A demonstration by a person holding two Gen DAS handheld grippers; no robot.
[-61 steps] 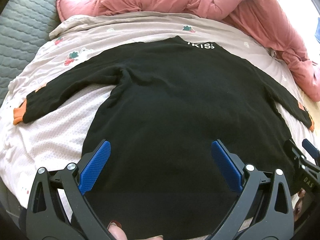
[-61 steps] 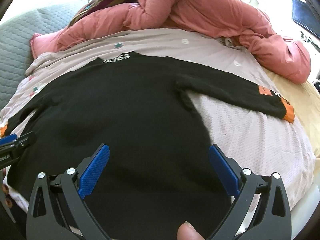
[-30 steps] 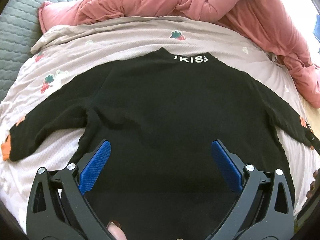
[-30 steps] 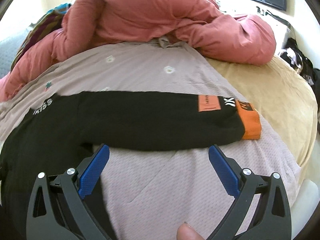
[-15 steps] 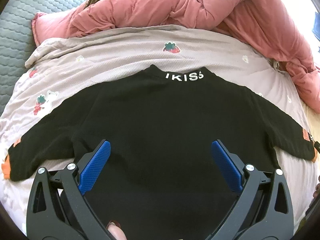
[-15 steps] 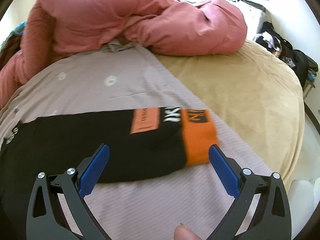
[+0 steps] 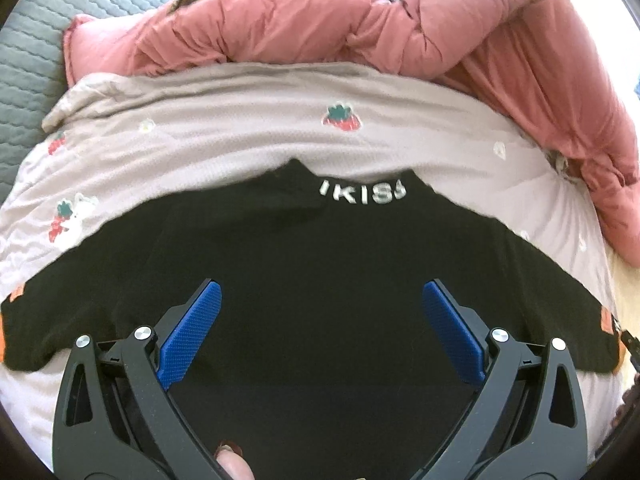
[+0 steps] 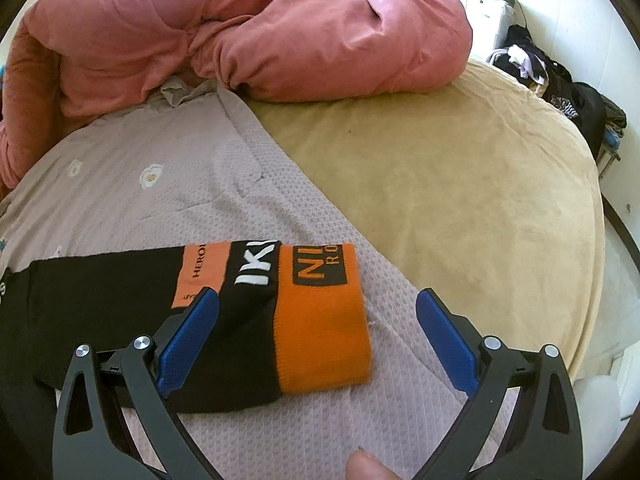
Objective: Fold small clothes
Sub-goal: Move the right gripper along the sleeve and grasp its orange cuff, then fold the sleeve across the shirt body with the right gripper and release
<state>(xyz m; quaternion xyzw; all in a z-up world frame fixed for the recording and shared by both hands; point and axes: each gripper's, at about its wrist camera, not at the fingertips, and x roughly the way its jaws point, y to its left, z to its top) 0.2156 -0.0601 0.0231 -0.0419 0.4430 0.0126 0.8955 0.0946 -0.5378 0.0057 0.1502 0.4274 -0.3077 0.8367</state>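
A small black sweater point(image 7: 320, 272) lies flat on the pale blanket point(image 7: 224, 140), collar with white "IKISS" letters point(image 7: 362, 194) at the far side, both sleeves spread out. My left gripper point(image 7: 318, 304) is open and empty over the chest of the sweater. In the right wrist view the right sleeve point(image 8: 120, 312) ends in an orange cuff point(image 8: 320, 320). My right gripper point(image 8: 316, 312) is open and empty, its jaws either side of the cuff, just above it.
A bunched pink duvet point(image 7: 360, 32) lies along the far side, also in the right wrist view point(image 8: 240, 32). A tan sheet point(image 8: 460, 200) covers the bed to the right. A grey quilted surface point(image 7: 24, 60) is at the far left. Dark clothes point(image 8: 560, 80) lie beyond the bed's right edge.
My right gripper has swung right along the sleeve and closed in on the orange cuff. My left gripper has moved forward up the sweater toward the collar. Both stay open.
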